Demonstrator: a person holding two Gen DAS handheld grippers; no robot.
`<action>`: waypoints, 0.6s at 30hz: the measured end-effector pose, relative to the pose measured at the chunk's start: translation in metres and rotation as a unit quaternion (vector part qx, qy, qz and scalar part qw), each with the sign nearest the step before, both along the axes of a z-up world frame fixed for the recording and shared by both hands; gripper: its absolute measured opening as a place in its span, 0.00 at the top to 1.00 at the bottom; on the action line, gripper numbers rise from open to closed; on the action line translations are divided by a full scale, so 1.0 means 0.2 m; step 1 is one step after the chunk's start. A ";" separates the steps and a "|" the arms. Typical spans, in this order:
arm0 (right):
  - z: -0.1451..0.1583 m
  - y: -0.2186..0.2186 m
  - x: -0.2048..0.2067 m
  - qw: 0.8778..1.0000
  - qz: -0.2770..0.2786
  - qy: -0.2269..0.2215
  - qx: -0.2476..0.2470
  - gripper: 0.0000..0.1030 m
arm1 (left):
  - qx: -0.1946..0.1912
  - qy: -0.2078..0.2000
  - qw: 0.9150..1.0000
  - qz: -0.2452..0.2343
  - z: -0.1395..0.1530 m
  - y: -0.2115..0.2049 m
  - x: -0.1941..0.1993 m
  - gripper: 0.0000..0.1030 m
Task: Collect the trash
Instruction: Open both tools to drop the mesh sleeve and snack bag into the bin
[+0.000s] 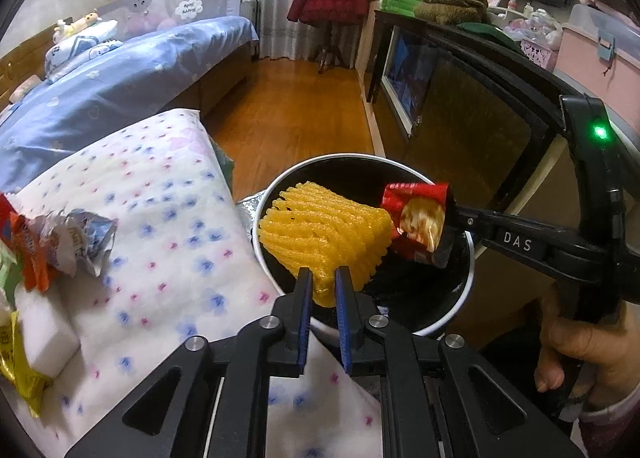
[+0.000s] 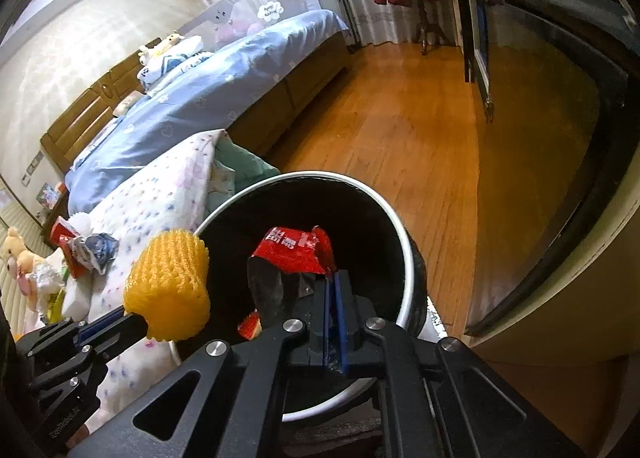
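Yellow foam fruit net (image 1: 326,236) pinched in the left gripper (image 1: 322,278), red snack wrapper (image 2: 298,252) in the right gripper (image 2: 335,286), both over the round black-lined bin (image 2: 394,234); crumpled wrappers (image 1: 76,242) remain on the bed.

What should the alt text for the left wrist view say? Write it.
The left gripper pinches a yellow foam fruit net over a round black-lined trash bin, while the right gripper holds a red foil snack wrapper over it. More crumpled wrappers lie on the floral blanket.
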State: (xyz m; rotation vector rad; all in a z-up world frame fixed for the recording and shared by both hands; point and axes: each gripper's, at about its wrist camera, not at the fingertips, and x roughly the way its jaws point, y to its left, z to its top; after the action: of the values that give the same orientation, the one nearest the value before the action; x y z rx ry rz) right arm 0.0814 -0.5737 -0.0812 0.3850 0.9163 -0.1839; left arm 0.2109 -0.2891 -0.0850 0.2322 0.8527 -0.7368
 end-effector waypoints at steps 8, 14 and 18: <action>-0.01 -0.03 -0.02 1.000 -0.008 0.005 0.006 0.67 | -0.008 0.000 1.000 0.023 0.00 0.03 -0.02 0.53; 0.02 0.02 -0.04 1.000 -0.001 -0.006 0.013 0.63 | -0.021 -0.013 0.999 0.047 0.02 0.18 -0.12 0.47; 0.05 0.12 -0.06 0.999 0.017 -0.021 0.023 0.48 | -0.037 -0.019 0.997 0.072 0.03 0.33 -0.22 0.45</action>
State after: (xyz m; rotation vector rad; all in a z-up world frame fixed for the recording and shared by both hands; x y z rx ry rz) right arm 0.0701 -0.5504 -0.0703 0.4130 0.8872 -0.1234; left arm 0.1673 -0.2225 -0.0790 0.1166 0.7966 -0.6263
